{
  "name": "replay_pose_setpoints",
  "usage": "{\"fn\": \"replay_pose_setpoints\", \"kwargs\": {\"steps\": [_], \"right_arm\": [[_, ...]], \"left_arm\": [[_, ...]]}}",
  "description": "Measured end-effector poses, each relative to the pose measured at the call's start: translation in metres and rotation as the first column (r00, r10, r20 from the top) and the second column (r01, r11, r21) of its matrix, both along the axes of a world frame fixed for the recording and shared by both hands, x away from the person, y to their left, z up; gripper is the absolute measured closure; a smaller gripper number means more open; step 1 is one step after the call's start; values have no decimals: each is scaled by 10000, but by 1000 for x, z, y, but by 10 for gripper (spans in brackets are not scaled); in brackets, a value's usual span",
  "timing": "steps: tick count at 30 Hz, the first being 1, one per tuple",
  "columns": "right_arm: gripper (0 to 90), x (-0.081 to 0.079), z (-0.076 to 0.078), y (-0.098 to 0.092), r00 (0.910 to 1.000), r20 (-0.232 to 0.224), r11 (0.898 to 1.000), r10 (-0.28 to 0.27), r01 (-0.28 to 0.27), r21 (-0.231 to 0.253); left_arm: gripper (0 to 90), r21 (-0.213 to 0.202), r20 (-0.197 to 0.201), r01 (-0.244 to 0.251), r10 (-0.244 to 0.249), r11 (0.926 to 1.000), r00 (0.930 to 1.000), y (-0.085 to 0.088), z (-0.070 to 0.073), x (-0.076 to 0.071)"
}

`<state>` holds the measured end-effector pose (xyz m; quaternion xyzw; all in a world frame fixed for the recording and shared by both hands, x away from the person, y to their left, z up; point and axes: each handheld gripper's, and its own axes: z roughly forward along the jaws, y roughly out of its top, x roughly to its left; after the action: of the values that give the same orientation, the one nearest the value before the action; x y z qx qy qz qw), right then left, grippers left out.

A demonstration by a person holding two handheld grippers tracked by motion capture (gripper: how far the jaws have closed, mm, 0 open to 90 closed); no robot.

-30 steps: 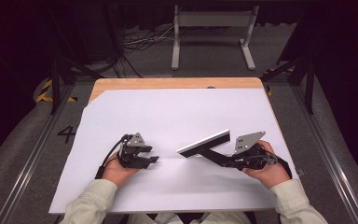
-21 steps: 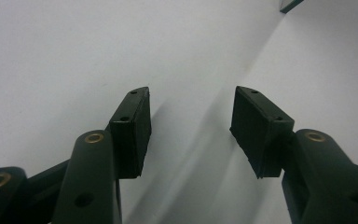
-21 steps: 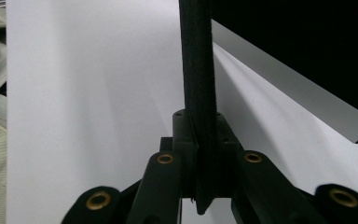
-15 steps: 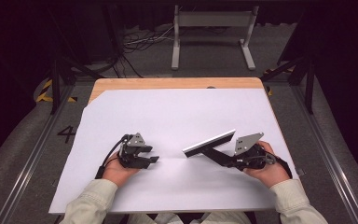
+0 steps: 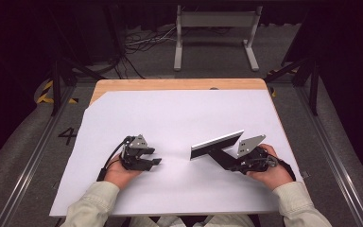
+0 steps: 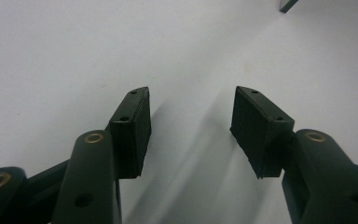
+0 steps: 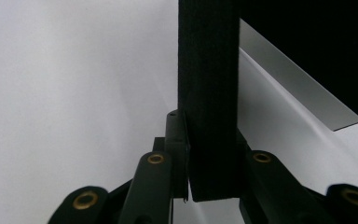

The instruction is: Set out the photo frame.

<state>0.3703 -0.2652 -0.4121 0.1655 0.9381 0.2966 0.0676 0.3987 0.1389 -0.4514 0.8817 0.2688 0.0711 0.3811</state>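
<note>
1. White sheet (image 5: 179, 118) covers almost the whole tabletop (image 5: 170, 84), with just a strip of bare wood showing along the far edge.
2. The thing being handled is a flat black panel (image 5: 216, 145) with a pale silvery edge. In the high view it's on the right half of the sheet, tilted, its long pale edge up and running from near the middle toward the right tool (image 5: 227, 158).
3. In the right gripper view the panel's black edge (image 7: 208, 93) stands straight up between the jaws. The jaws have just been opening, and there's a thin sliver of light showing between the left pad and the panel, so it looks loose rather than clamped. Right side of the panel is tight against the other jaw as far as I can tell.
4. The right hand (image 5: 264, 165) sits low on the sheet near its right edge.
5. The left tool (image 5: 155, 157) is resting on the sheet left of center, well apart from the panel. In the left gripper view its jaws (image 6: 191, 126) stand wide apart, plain white sheet between them.
6. The left hand (image 5: 120, 168) is down on the sheet too.
</note>
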Motion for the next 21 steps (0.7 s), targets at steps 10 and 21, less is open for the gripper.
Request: {"fn": "replay_pose_setpoints", "kwargs": {"steps": [10, 21], "right_arm": [[749, 1, -4, -1, 9997, -126, 9995, -222, 219, -213], [606, 1, -5, -3, 9974, -214, 9976, -693, 694, 65]], "left_arm": [[479, 18, 22, 9, -9, 10000, 10000, 0, 0, 0], [477, 22, 27, 21, -21, 10000, 10000, 0, 0, 0]]}}
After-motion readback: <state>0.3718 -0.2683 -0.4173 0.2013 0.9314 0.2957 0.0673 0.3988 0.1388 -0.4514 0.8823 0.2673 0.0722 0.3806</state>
